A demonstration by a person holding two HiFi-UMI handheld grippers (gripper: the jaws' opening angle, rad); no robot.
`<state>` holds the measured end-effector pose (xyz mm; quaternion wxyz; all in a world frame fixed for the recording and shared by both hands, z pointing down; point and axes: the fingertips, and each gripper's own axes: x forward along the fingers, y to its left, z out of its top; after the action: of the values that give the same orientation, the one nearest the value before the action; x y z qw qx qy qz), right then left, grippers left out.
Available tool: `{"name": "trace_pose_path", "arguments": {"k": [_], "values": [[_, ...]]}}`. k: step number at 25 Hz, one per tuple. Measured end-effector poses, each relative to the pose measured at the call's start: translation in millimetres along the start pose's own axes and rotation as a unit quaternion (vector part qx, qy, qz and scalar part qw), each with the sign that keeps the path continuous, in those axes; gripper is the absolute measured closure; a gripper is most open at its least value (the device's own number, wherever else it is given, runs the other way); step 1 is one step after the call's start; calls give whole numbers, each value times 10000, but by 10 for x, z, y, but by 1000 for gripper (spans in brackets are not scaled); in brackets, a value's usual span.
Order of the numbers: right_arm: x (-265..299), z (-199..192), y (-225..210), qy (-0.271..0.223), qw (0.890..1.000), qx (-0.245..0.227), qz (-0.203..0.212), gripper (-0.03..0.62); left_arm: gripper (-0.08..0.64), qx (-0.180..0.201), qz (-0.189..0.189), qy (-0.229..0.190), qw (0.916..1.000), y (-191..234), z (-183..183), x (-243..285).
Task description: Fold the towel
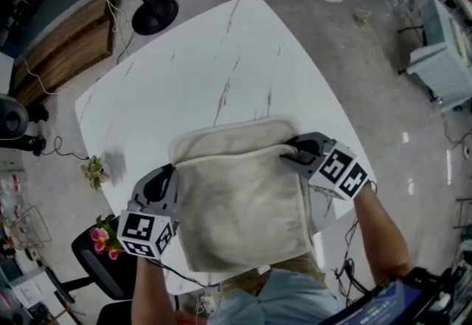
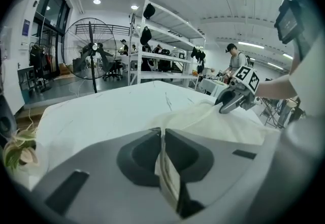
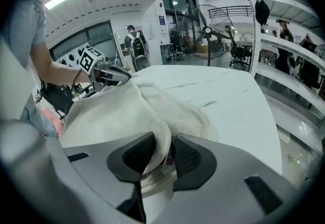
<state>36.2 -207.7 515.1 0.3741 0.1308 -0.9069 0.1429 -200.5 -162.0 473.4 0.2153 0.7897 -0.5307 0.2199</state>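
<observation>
The beige towel [image 1: 243, 205] lies toward the tabletop's [image 1: 221, 65] 6 o'clock edge. The left claw [image 1: 169, 180] pinches its 9 o'clock hem and the right claw [image 1: 289, 156] pinches its 2 o'clock corner. A fold seems underway, so next both corners should be carried over together, keeping the edge taut.

A white, grey-veined bench [image 1: 221, 58] with rounded corners fills the middle of the frame. A cream towel [image 1: 243, 205], partly doubled over, lies on it at lower centre.
</observation>
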Motion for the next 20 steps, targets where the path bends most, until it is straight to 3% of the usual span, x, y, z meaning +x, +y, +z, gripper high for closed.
{"name": "trace_pose_path", "arguments": {"k": [5,12,20], "values": [[-170,179,40,-374,9990,-207,-149,542,529,-62,-44,-249,9997,-64,162,-105],[-473,324,126,-766,9923,-557,-804,529,529,-71,-9,-422,9991,-120,280,-280],[-878,544,365,-1209,9801,-899,-1293,557,529,48,38,-764,9971,-269,506,-606]]}}
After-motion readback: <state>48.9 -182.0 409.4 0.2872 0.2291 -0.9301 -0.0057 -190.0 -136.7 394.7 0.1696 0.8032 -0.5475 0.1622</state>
